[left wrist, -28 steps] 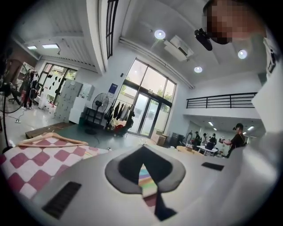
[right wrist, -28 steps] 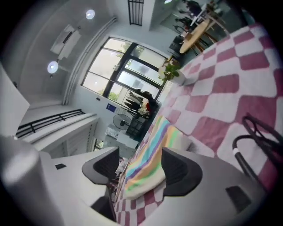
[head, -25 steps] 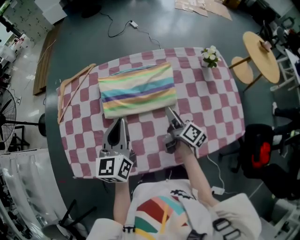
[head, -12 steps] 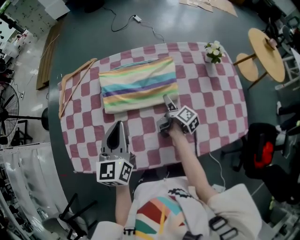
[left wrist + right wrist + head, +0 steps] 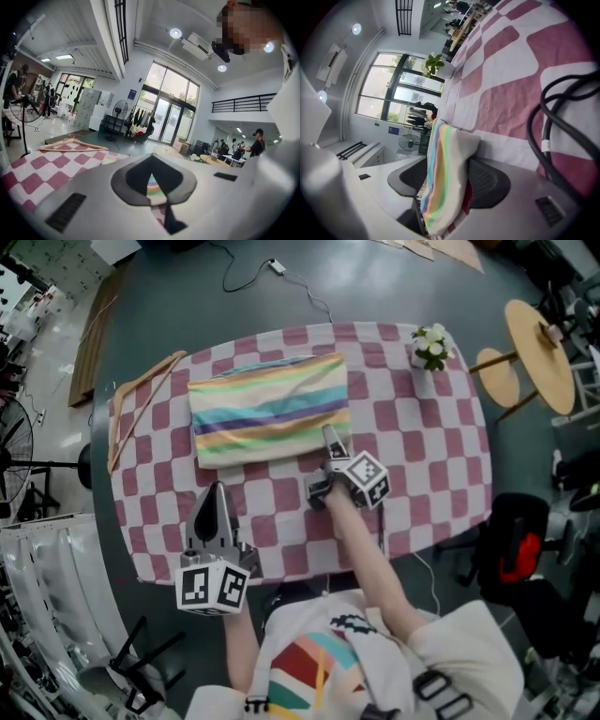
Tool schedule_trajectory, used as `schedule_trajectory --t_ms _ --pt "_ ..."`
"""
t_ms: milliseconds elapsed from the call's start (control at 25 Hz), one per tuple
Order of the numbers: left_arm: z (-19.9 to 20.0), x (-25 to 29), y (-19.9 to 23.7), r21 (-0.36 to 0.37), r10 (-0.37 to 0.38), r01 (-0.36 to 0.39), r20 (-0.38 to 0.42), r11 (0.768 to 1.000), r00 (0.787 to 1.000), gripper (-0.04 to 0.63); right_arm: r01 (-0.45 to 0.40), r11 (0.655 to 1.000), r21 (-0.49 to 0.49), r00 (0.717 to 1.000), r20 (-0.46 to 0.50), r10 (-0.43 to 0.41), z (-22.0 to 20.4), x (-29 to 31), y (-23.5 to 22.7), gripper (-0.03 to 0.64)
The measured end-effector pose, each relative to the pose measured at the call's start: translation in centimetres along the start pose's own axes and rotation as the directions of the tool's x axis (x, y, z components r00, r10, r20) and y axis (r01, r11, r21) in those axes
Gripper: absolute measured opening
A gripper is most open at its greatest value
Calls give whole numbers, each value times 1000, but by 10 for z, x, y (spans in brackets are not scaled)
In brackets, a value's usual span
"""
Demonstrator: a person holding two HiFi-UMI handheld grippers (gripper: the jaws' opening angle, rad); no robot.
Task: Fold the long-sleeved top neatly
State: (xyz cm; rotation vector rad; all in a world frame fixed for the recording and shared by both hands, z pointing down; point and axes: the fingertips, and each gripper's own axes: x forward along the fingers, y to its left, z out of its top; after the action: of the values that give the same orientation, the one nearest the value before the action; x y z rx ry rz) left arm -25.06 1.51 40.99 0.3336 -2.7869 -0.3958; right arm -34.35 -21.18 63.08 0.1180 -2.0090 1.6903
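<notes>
The top (image 5: 270,409) lies on the far half of the table (image 5: 412,474), already folded down to a striped rectangle with its long near edge facing me. It sits apart from the hanger (image 5: 141,399) on the left and the flowers (image 5: 431,345) at the far right corner. I've put my right claw (image 5: 330,437) at the near right corner of that rectangle, tilted down onto the cloth. Its jaws are spread wide with the folded edge standing between them. The pads don't look pressed in yet, so I'd call it straddling the corner rather than gripping it. I judge that corner is the handle for the next fold, since pinching all the layers there would let me carry the right end over without the stack sliding apart. My left claw (image 5: 214,493) is closed tight on nothing and hangs above the checked cloth close to me, well short of the top. I think that keeps it out of the way until a second corner needs holding. Compared with a second ago, the right claw has gone forward and down from the bare squares near me to the top's edge, rolling as it went. Its jaws are as wide as before. The left claw has hardly moved, and the top hasn't shifted.
</notes>
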Motion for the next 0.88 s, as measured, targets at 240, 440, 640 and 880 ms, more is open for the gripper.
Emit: schedule_trajectory --t_ms 240,440,640,880 --pt "-8 1 0 -9 43 -43 4 999 999 6 140 990 -34 990 31 -139 5 -1 -25 47" --pt "-17 -5 11 -21 35 -36 -23 999 999 6 72 992 -108 996 51 -67 5 -5 -9 20" --pt "-7 -11 41 4 5 -5 -10 1000 1000 6 47 817 -574 995 95 10 -2 -7 60 17" --pt "10 -44 91 -18 43 -43 23 999 999 6 -121 72 -990 992 -119 41 -103 30 167 15"
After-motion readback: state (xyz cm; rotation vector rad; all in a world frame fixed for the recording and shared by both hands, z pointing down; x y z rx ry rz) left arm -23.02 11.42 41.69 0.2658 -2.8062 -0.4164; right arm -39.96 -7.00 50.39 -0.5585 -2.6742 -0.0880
